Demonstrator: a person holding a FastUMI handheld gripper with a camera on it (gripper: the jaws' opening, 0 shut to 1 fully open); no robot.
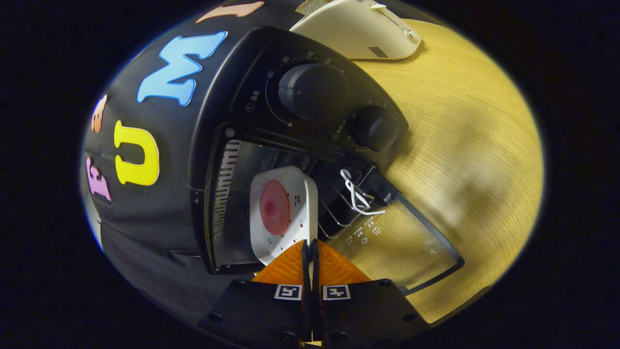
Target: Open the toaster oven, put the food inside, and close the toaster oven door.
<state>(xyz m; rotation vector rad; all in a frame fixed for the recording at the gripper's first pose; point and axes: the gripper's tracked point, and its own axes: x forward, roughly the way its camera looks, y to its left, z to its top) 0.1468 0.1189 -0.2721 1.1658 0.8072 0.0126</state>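
Note:
The black toaster oven (252,97) stands on a wooden table (465,145) with its glass door (402,242) swung fully open. A white square plate (286,232) carrying a round pink piece of food (274,207) sits in the oven's opening, just ahead of my fingers. My gripper (310,249) is shut, its two fingers pressed together on the plate's near rim. The plate rests over the wire rack (336,213) at the mouth of the cavity.
Two round knobs (312,89) (375,128) sit on the oven's control panel. A white wire loop (358,196) hangs by the door hinge. A cream appliance (363,29) stands beyond the oven on the table.

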